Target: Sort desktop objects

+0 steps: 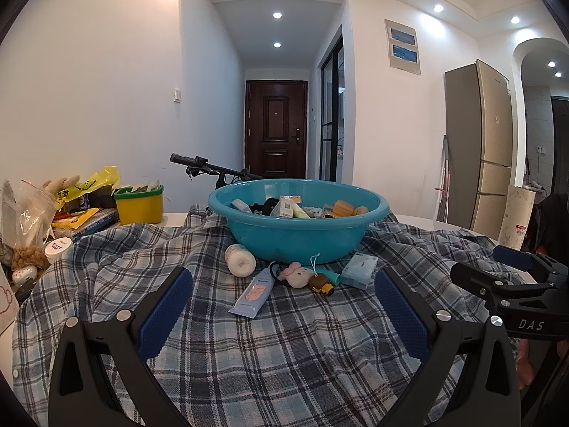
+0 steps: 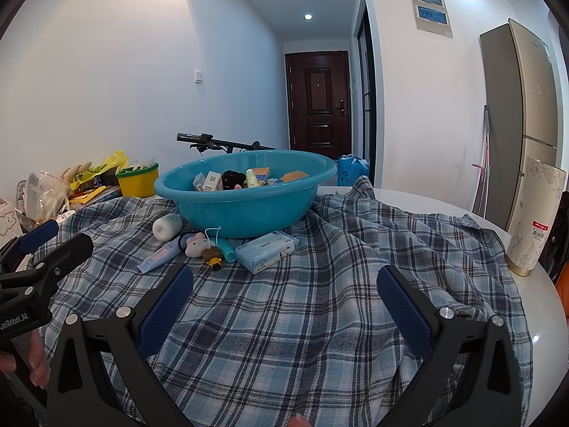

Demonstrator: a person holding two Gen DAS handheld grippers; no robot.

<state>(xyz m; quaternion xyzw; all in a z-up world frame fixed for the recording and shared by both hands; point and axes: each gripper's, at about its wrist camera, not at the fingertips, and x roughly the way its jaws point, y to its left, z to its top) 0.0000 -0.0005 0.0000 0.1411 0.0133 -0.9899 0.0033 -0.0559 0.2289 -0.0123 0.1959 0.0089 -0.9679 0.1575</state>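
Note:
A blue basin (image 1: 295, 238) (image 2: 245, 210) holding several small boxes and items stands on a plaid cloth (image 1: 284, 348) (image 2: 302, 302). In front of it lie a white bottle (image 1: 240, 259) (image 2: 167, 226), a pale blue tube (image 1: 254, 293) (image 2: 158, 257), a pink plush charm (image 1: 295, 274) (image 2: 196, 244), a brown bee toy (image 1: 322, 283) (image 2: 213, 258) and a tissue pack (image 1: 359, 270) (image 2: 266, 251). My left gripper (image 1: 283, 284) (image 2: 58, 240) is open, short of these items. My right gripper (image 2: 285, 274) (image 1: 490, 267) is open over bare cloth to their right.
A yellow box with a green rim (image 1: 140, 204) (image 2: 137, 179) and a pile of bags, books and plush toys (image 1: 53, 213) crowd the table's left side. A tall patterned cylinder (image 2: 533, 220) stands at the right edge. A handlebar (image 1: 202, 165) pokes up behind the basin.

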